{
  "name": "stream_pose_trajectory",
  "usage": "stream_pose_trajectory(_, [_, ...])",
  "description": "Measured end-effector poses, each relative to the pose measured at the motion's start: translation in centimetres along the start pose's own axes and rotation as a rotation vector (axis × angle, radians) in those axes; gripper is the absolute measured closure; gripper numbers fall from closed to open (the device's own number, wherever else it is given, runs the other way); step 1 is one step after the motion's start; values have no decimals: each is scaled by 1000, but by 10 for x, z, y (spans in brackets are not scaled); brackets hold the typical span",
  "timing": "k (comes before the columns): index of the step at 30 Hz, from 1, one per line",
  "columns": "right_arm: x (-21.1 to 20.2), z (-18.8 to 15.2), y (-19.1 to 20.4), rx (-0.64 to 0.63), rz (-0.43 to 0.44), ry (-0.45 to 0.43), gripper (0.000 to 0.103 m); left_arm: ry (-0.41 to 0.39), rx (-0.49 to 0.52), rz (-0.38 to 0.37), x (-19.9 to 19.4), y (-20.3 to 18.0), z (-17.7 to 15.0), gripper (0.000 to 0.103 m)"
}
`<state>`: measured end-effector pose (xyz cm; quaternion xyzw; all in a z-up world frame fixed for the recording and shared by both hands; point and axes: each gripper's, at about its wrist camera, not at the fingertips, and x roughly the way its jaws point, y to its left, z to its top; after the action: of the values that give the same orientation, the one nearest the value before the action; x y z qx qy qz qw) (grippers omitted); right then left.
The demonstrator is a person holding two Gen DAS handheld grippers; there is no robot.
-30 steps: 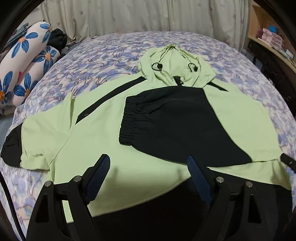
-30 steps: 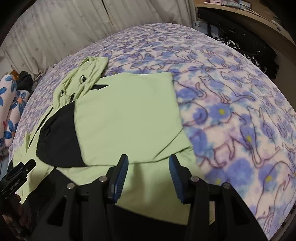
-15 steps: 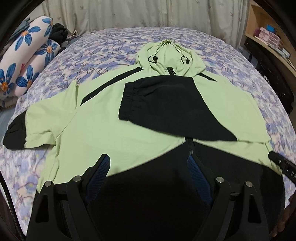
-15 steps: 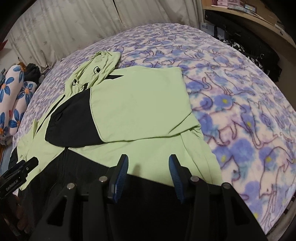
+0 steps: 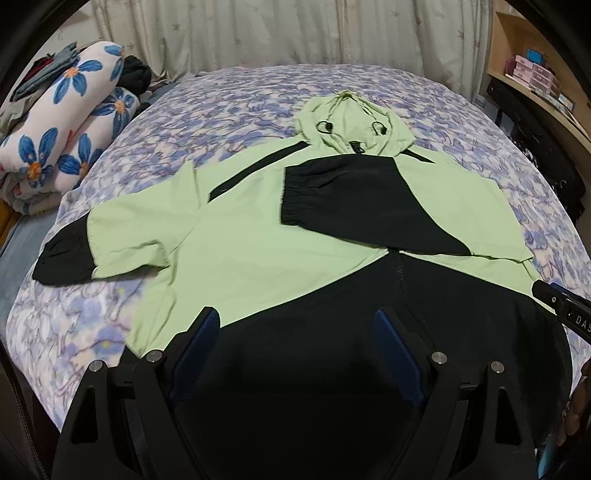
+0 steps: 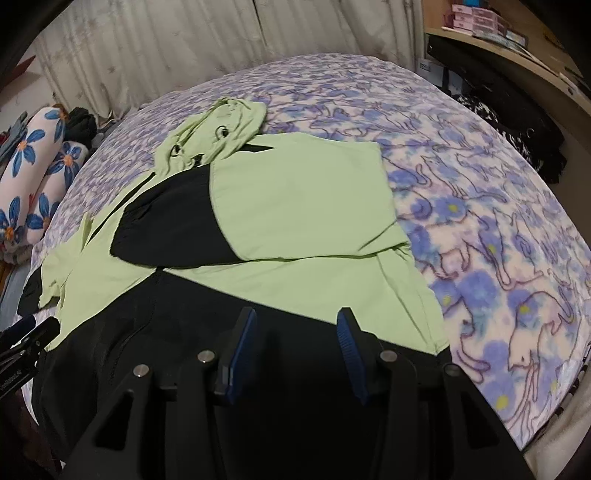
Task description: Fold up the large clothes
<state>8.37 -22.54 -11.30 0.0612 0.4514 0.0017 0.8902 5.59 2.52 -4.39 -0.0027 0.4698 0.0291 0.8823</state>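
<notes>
A light green and black hooded jacket [image 5: 258,236] lies spread face up across the middle of the bed [image 5: 229,96], its hood [image 5: 347,122] toward the far edge by the curtain. One sleeve [image 5: 354,206] is folded in across the chest, black cuff lying just below the hood; the other sleeve [image 5: 110,236] stretches out flat toward the bed's left edge. The black hem runs along the near edge, under both tools.

The left gripper [image 5: 295,350] hovers over the black hem with its blue-padded fingers wide apart, holding nothing. The right gripper [image 6: 295,343] hangs over the hem nearer the right side, fingers also apart and empty. In the left wrist view its body shows white letters that seem to read "DAS", cut off by the frame.

Rolled bedding with blue flowers [image 5: 70,122] is stacked at the bed's far left corner. The bed cover is a purple-blue cat print. A pale curtain [image 5: 295,33] closes the far wall, and a wooden shelf [image 5: 539,85] with small pink boxes stands at the right.
</notes>
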Motion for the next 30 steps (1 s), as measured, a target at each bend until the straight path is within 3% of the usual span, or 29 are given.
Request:
stream_pose_trajectory(20, [-17,-10,120,-195,91,-7,57,-35,-102,-11,-19,79,-20,19])
stream_pose_trajectory(30, [-1,-14,206,-327,140,15,57,-17,-248,9,-1,170,-30,19])
